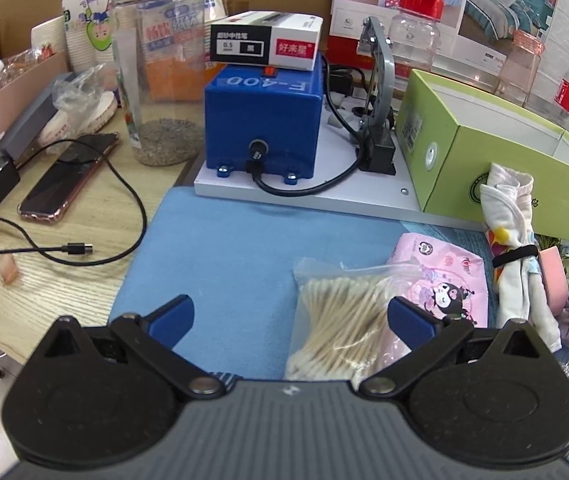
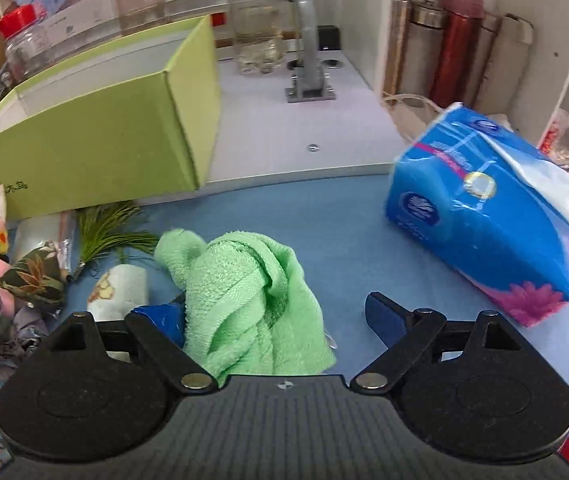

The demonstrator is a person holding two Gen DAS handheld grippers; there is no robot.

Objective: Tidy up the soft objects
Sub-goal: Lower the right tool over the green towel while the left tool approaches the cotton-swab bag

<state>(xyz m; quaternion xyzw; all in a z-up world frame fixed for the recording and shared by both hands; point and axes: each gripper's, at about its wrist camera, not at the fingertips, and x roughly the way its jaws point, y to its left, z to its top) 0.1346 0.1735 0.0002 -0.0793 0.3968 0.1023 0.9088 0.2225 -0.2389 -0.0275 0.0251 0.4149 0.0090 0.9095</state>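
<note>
My left gripper is open and empty above the blue mat. A clear bag of cotton swabs lies between its fingers toward the right one, beside a pink tissue pack and a rolled white cloth held by a black band. My right gripper is open over a crumpled green towel, which lies between the fingers against the left one. A small rolled white towel, a floral fabric pouch and a blue tissue pack lie around it. The open green box stands behind.
A blue F-400 machine on a white base, a tall clear jar, a phone and a black cable lie to the left. Bottles, thermos flasks and a grey metal stand stand behind.
</note>
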